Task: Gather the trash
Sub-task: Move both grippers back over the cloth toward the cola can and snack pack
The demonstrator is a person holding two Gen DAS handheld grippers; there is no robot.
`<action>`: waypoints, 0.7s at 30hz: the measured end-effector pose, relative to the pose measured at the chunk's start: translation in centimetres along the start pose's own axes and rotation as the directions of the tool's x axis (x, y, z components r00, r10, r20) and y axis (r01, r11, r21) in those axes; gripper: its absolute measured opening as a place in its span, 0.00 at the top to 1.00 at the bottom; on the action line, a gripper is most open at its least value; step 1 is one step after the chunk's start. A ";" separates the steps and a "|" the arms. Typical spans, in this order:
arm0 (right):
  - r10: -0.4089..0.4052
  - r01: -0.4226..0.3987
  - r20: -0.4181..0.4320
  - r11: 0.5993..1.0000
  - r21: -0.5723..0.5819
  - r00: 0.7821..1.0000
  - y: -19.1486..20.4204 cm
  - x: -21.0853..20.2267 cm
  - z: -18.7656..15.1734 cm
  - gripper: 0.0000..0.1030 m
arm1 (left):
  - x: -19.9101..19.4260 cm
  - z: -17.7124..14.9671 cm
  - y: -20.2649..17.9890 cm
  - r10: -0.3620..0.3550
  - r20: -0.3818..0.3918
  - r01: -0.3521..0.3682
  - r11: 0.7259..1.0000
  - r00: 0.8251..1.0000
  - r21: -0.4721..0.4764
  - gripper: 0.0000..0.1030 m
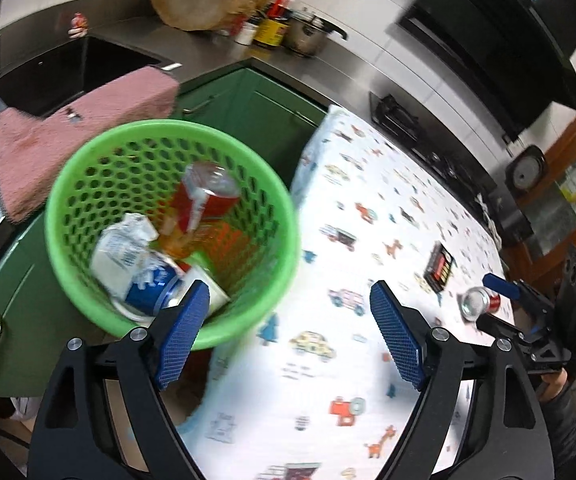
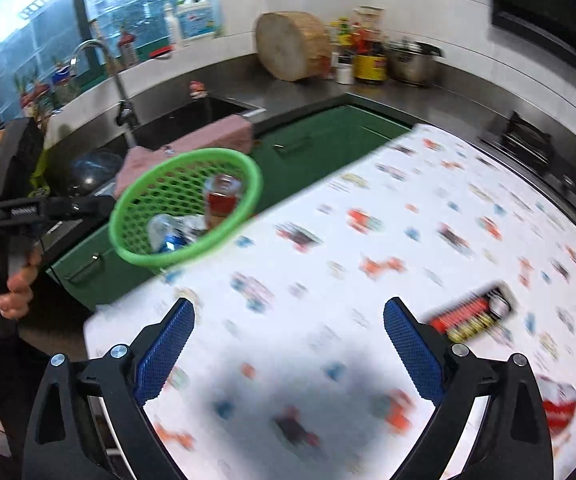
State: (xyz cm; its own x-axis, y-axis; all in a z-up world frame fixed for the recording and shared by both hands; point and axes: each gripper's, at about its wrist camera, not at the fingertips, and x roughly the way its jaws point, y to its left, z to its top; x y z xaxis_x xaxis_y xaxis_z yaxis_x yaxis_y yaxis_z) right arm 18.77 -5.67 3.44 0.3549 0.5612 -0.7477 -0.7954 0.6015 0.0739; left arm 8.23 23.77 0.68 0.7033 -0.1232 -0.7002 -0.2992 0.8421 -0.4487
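Green basket holds collected trash; one can outstanding

Green basket (image 1: 87, 184) at the counter (image 1: 368, 220) edge contains a red can (image 1: 207, 194), a blue can (image 1: 149, 290) and a crumpled carton (image 1: 121, 252); left hand-held gripper (image 1: 288, 336) released, just before it; right hand-held gripper (image 2: 288, 356) released; a loose can (image 1: 478, 302) lies beside it.

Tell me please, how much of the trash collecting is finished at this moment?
Mostly done, it seems. The green basket already holds a red can, a blue can and crumpled packaging. Nothing is in hand: the left gripper and right gripper are both open and empty. Left on the tablecloth: a dark wrapper and another red can.
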 end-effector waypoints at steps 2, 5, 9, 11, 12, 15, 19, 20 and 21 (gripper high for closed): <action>-0.040 0.040 -0.013 0.999 -0.005 0.999 -1.7 -1.1 -1.1 0.10 | 0.4 -0.1 -1.5 -0.009 -0.010 0.009 1.000 1.000 0.018 0.19; -0.089 0.089 -0.033 0.996 -0.018 0.995 -4.2 -2.9 -3.0 0.10 | 0.9 -0.4 -3.4 -0.015 -0.021 0.016 0.999 1.000 0.040 0.18; -0.144 0.140 -0.068 0.988 -0.058 0.987 -7.0 -4.6 -5.1 0.09 | 1.6 -0.8 -6.0 -0.028 -0.037 0.030 0.997 0.999 0.064 0.18; -0.170 0.162 -0.092 0.983 -0.088 0.981 -8.5 -5.4 -6.1 0.09 | 1.9 -1.0 -7.1 -0.030 -0.044 0.034 0.996 0.999 0.078 0.17; -0.175 0.166 -0.101 0.981 -0.096 0.979 -9.0 -5.7 -6.4 0.09 | 2.1 -1.2 -8.0 -0.032 -0.050 0.037 0.995 0.998 0.087 0.17; -0.195 0.174 -0.139 0.974 -0.145 0.971 -10.9 -6.3 -7.6 0.09 | 2.9 -1.6 -10.2 -0.037 -0.071 0.045 0.993 0.997 0.108 0.17; -0.213 0.170 -0.190 0.961 -0.218 0.958 -12.6 -6.2 -8.6 0.09 | 4.0 -2.0 -13.3 -0.035 -0.092 0.048 0.989 0.995 0.142 0.17; -0.216 0.166 -0.199 0.956 -0.240 0.956 -12.9 -6.0 -8.7 0.09 | 4.2 -2.1 -14.1 -0.034 -0.095 0.049 0.987 0.995 0.151 0.17; -0.217 0.162 -0.204 0.954 -0.253 0.955 -13.2 -5.9 -8.8 0.09 | 4.5 -2.2 -14.7 -0.034 -0.100 0.050 0.986 0.994 0.159 0.17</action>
State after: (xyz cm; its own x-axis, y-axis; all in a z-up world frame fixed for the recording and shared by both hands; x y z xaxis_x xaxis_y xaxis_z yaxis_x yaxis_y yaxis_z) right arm 22.83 -21.90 1.03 0.4110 0.2897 -0.8644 -0.8253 0.5209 -0.2178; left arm 14.37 9.65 2.93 0.6452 -0.2038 -0.7364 -0.1574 0.9077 -0.3891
